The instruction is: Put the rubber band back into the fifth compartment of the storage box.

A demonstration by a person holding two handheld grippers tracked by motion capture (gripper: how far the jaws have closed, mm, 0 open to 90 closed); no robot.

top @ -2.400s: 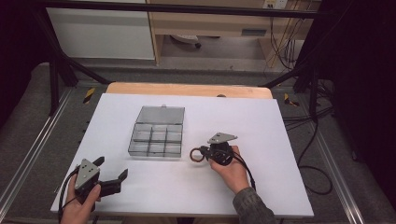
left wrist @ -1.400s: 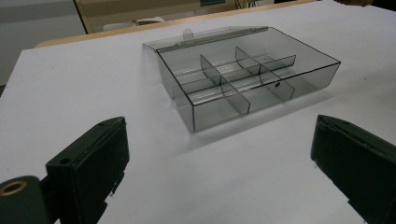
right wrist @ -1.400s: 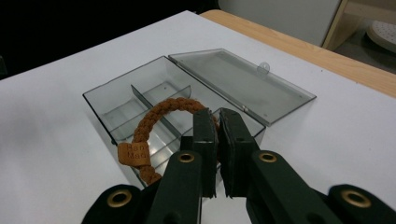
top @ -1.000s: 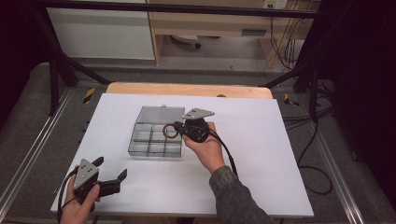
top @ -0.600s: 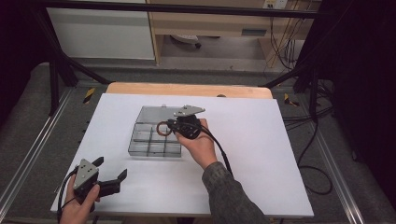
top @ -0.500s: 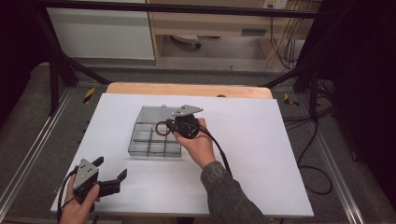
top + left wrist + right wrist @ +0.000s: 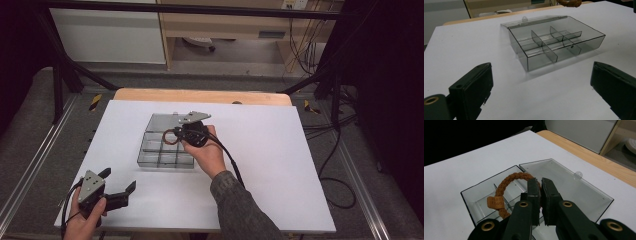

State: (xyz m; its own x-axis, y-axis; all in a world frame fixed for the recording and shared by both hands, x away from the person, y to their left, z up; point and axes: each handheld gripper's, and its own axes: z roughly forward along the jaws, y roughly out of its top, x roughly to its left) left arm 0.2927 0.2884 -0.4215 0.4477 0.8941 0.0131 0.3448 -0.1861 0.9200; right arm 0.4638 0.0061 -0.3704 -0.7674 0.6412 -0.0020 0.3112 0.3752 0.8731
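A clear grey compartment box lies mid-table with its lid folded flat behind it. My right gripper hovers over the box's far compartments, shut on a brown braided bracelet. In the right gripper view the bracelet hangs as a loop with a small tag, just above the box, pinched at the right gripper. My left gripper rests open at the table's near left corner. In the left gripper view the left gripper frames the box ahead, nothing between its fingers.
The white table top ends in a wooden strip at the far side. Metal rails run along both sides. The right gripper's cable trails back over the person's forearm.
My right gripper has carried the bracelet left and away from the person, from beside the box to above its far compartments. The left gripper has stayed put.
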